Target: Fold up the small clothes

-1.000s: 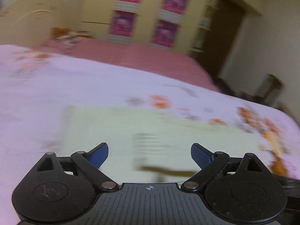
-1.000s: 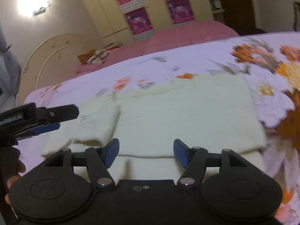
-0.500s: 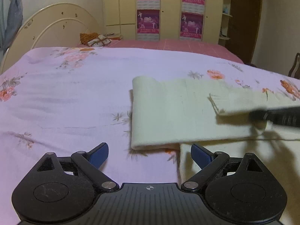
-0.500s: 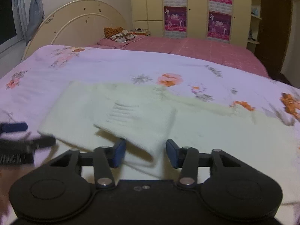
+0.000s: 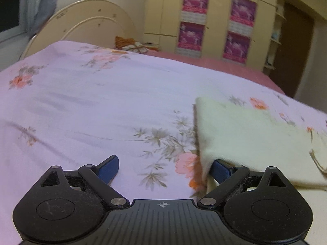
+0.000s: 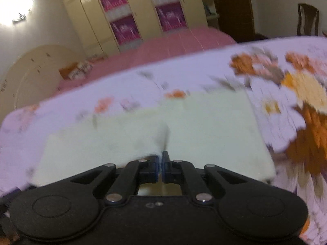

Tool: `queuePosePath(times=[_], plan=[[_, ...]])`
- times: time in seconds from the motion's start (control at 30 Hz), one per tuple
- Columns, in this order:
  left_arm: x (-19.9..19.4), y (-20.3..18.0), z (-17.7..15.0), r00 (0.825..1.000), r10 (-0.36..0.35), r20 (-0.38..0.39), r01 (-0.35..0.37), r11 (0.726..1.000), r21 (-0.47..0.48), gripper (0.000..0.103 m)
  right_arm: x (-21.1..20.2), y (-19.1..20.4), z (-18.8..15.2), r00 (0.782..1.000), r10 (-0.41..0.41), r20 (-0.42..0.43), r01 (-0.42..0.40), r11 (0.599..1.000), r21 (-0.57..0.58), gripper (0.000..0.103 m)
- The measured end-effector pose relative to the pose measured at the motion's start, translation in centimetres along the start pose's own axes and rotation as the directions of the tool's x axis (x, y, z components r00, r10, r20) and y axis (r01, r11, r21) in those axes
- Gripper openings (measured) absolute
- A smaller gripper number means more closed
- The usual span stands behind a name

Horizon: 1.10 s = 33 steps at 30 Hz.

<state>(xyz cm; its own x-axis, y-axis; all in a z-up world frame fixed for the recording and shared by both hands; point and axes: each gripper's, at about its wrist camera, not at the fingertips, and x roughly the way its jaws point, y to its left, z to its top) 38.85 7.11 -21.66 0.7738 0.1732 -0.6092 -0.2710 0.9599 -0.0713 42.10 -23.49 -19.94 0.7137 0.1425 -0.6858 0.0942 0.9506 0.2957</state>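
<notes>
A cream knitted garment lies partly folded on the lilac flowered bedspread. In the left wrist view my left gripper is open, low over the bedspread at the garment's left edge; the cloth drapes against its right finger. In the right wrist view the garment fills the middle, blurred by motion. My right gripper is shut on a fold of the cream cloth, which rises from its tips.
A cream headboard and a pillow pile stand at the far end. A wardrobe with pink posters lines the back wall, beside a dark door. A chair stands at the far right.
My right gripper has closed on a fold of the garment and swung right. My left gripper has moved left to the garment's left edge, staying open.
</notes>
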Motion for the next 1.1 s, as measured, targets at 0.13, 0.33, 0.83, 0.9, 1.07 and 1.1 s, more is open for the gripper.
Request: queuePosePath(times=[0.13,0.33,0.83,0.9,1.07,1.1], plan=[[0.2,-0.3,-0.5,1.000,0.014,0.002,-0.014,0.999,0.037,0.094,0.1,-0.8,0.1,1.000,0.031,-0.005,-0.030,0.997,0.070,0.027],[0.5,-0.3,-0.2,1.000,0.018,-0.017,-0.017,0.999,0.034,0.094,-0.2,1.4,1.5,0.998,0.037,0.060,-0.035,0.999,-0.023,0.020],[-0.1,1.4,2.3,0.977,-0.180,-0.113,0.175,0.983,-0.053,0.094,-1.4,-5.3,0.7,1.000,0.004,0.002,-0.005,0.982,0.188,0.030],[0.2,1.6,2.9,0.965,-0.227,-0.131,0.216,0.972,-0.088,0.094,-1.6,-6.3,0.7,1.000,-0.005,0.012,0.002,0.975,0.223,0.031],[2.5,1.4,4.7,0.937,-0.308,-0.163,0.276,0.942,-0.193,0.073,-1.5,-6.2,0.1,0.999,-0.038,-0.008,0.039,0.982,0.186,0.010],[2.9,1.1,4.9,0.935,-0.312,-0.172,0.280,0.942,-0.184,0.073,-1.7,-5.6,0.1,0.999,-0.037,-0.007,0.037,0.987,0.155,0.007]])
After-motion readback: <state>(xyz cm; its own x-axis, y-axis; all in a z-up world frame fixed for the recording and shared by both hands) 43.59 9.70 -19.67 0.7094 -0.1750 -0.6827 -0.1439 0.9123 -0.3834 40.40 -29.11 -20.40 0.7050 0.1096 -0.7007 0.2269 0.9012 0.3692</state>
